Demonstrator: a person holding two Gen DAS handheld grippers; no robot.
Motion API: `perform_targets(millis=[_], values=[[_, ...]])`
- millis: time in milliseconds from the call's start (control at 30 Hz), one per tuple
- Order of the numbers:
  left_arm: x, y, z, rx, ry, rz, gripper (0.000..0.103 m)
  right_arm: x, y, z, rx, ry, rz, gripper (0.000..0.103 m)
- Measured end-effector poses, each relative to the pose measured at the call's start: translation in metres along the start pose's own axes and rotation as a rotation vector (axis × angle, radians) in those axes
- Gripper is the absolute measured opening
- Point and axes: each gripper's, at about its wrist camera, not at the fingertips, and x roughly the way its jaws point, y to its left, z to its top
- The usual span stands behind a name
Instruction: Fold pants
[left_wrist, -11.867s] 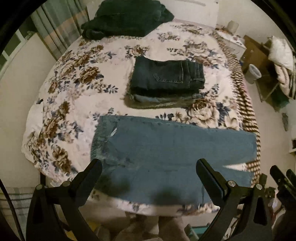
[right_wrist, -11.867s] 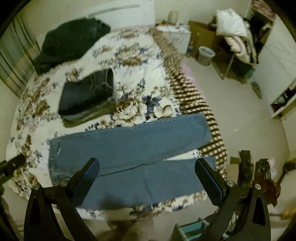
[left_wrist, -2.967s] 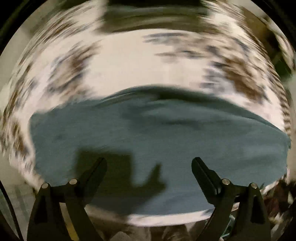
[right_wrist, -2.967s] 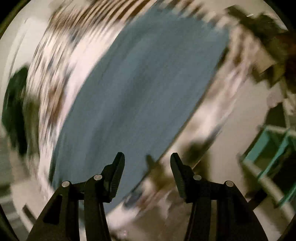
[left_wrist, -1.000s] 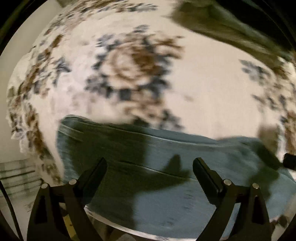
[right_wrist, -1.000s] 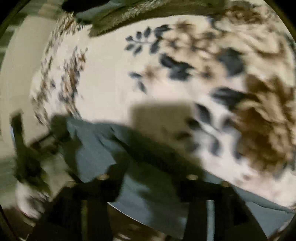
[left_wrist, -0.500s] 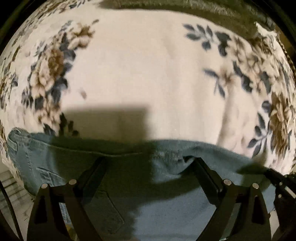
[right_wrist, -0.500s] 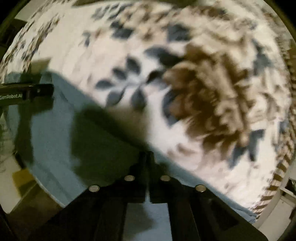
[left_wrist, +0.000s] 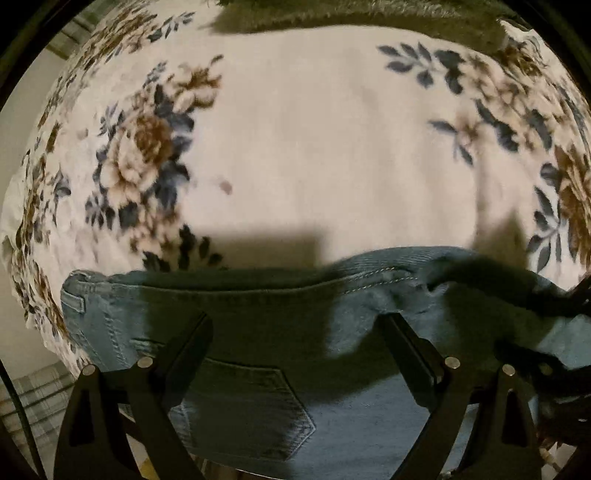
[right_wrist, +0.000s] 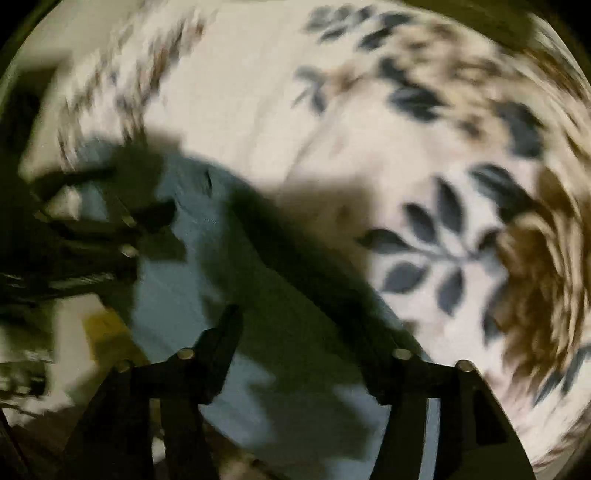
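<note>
left gripper poised over the waistband end

left gripper (left_wrist: 295, 332) is seen spread wide, pointed down over the pants (left_wrist: 258, 369), nothing pinched. right gripper (right_wrist: 310, 332) is caught with jaws opening above blue denim, no cloth visibly clamped. the pants are laid along the near edge of the floral bedspread (left_wrist: 332, 147), long axis running sideways, back pocket directly beneath the left gripper.

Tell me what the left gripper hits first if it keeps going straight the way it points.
Most likely the blue jeans: the left gripper, jaws wide apart, points down at the denim just above the back pocket. How far off it hangs is unclear.
</note>
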Motion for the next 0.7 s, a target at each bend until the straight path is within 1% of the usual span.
perform_targets(millis=[33, 67, 100, 133, 200, 233, 267, 300, 367, 433, 467, 533, 567, 600, 633, 667, 700], values=[[0.001, -0.006, -0.002, -0.003, 0.000, -0.002, 0.094, 0.004, 0.004, 0.000, -0.032, 0.019, -0.032, 0.017], [0.000, -0.006, -0.002, -0.005, -0.002, -0.004, 0.094, 0.006, 0.009, -0.001, -0.050, 0.018, -0.074, 0.014], [-0.003, -0.003, -0.001, -0.008, -0.006, -0.008, 0.094, 0.002, 0.012, -0.003, -0.057, -0.011, -0.099, 0.010], [-0.003, -0.014, -0.003, -0.012, -0.009, -0.011, 0.094, -0.003, 0.014, -0.007, -0.065, -0.036, -0.125, 0.008], [-0.007, -0.014, -0.005, -0.020, -0.007, -0.030, 0.094, -0.016, 0.012, -0.015, -0.033, -0.091, -0.137, 0.002], [-0.010, -0.009, -0.004, -0.022, -0.010, -0.034, 0.094, -0.028, 0.009, -0.020, -0.013, -0.136, -0.145, 0.002], [-0.015, -0.010, 0.000, -0.021, -0.013, -0.033, 0.094, -0.032, 0.006, -0.021, 0.001, -0.152, -0.134, 0.002], [-0.020, -0.003, 0.001, -0.019, -0.016, -0.029, 0.094, -0.035, 0.000, -0.023, 0.020, -0.155, -0.117, 0.002], [-0.015, -0.003, 0.001, -0.021, -0.007, -0.026, 0.094, -0.032, -0.008, -0.020, 0.048, -0.153, -0.112, 0.002], [-0.012, 0.000, -0.002, -0.023, -0.002, -0.030, 0.094, -0.021, -0.003, -0.019, 0.043, -0.154, -0.150, 0.002], [-0.014, -0.001, -0.002, -0.017, -0.011, -0.023, 0.094, -0.016, -0.005, -0.018, 0.048, -0.145, -0.150, 0.002], [-0.021, -0.006, -0.008, -0.006, -0.027, -0.012, 0.094, -0.013, -0.016, -0.020, 0.110, -0.133, -0.090, 0.005], [-0.026, -0.010, -0.009, -0.006, -0.027, -0.016, 0.094, -0.017, -0.025, -0.022, 0.173, -0.148, -0.028, 0.013], [-0.031, -0.014, -0.011, -0.005, -0.028, -0.025, 0.094, -0.022, -0.035, -0.027, 0.244, -0.162, 0.031, 0.031], [-0.039, -0.023, -0.015, 0.007, -0.039, -0.040, 0.094, -0.032, -0.048, -0.040, 0.316, -0.190, 0.067, 0.038], [-0.047, -0.030, -0.018, 0.027, -0.051, -0.051, 0.094, -0.049, -0.067, -0.064, 0.405, -0.264, 0.104, 0.048], [-0.055, -0.042, -0.022, 0.057, -0.063, -0.054, 0.094, -0.059, -0.080, -0.080, 0.463, -0.306, 0.126, 0.051]])
